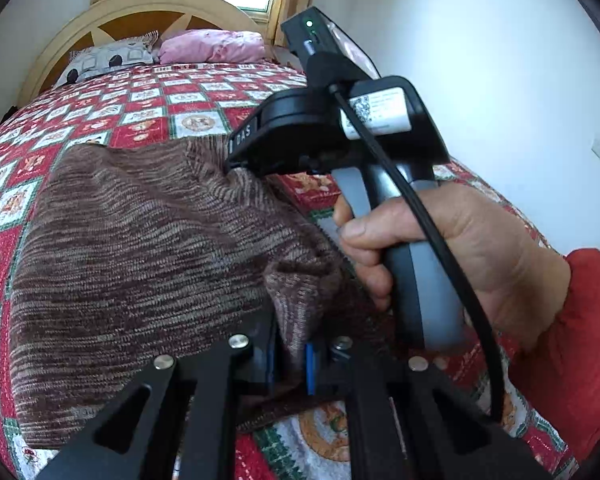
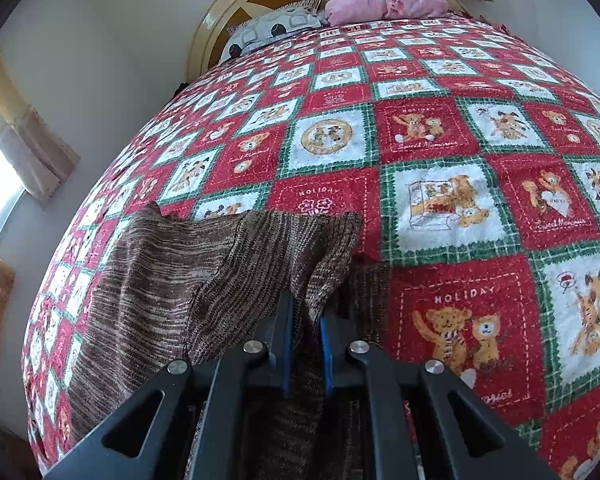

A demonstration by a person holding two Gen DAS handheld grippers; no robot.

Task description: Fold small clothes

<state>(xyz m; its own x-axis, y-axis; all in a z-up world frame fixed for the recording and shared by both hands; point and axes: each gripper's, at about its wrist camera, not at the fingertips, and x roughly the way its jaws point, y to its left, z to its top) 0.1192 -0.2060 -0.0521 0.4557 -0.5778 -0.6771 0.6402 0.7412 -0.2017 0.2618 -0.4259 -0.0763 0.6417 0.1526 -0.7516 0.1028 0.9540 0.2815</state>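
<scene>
Both hand-held grippers pinch a brown knit garment on the bed.
Left hand-held gripper and right hand-held gripper each clamp the brown knit garment, lying on the teddy-bear quilt; beyond it, pillows.

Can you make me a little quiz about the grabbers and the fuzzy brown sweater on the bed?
1. True or false: both grippers are shut on the brown sweater.
2. What lies under the sweater: A) bare floor B) teddy-bear quilt C) pink towel?
3. What colour is the pillow on the right by the headboard?

Key: 1 true: left gripper and right gripper both pinch it. 2 B. 3 pink.
</scene>
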